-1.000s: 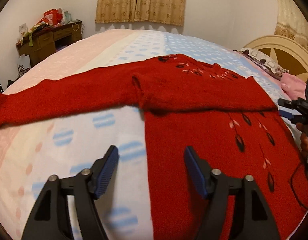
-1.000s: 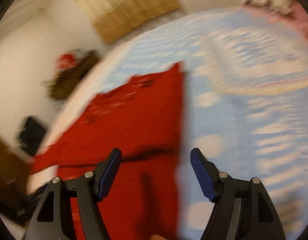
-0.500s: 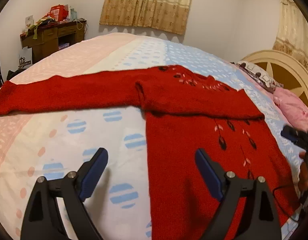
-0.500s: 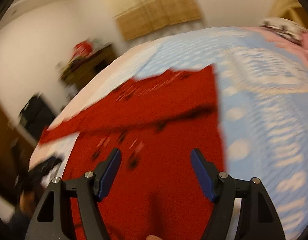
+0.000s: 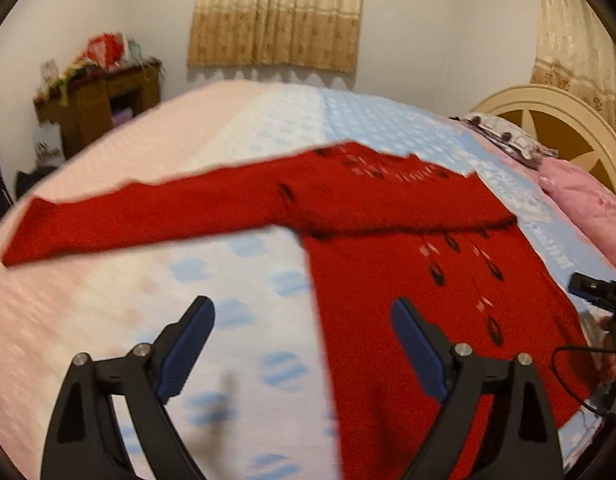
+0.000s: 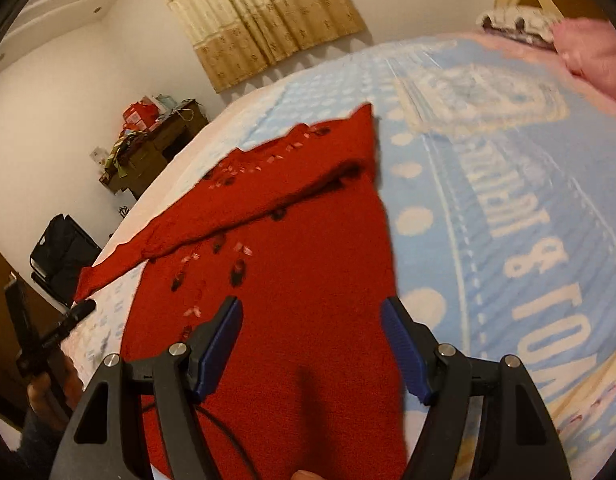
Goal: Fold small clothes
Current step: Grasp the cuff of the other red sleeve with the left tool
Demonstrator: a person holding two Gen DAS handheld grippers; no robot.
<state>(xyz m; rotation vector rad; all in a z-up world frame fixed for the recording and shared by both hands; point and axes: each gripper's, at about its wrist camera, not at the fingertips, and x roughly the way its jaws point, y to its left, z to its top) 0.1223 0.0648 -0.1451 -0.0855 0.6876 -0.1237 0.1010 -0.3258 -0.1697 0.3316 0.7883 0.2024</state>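
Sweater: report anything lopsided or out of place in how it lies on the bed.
The sweater is lopsided: one sleeve is folded across the chest, the other sleeve lies stretched out flat over the bed. No damage shows. Both grippers hover empty.

The left hand-held gripper is pointed downward, its jaws being opened wide with nothing pinched between the blue pads. The right hand-held gripper is likewise angled downward, jaws parted and nothing gripped. A hand is seen around the left handle.
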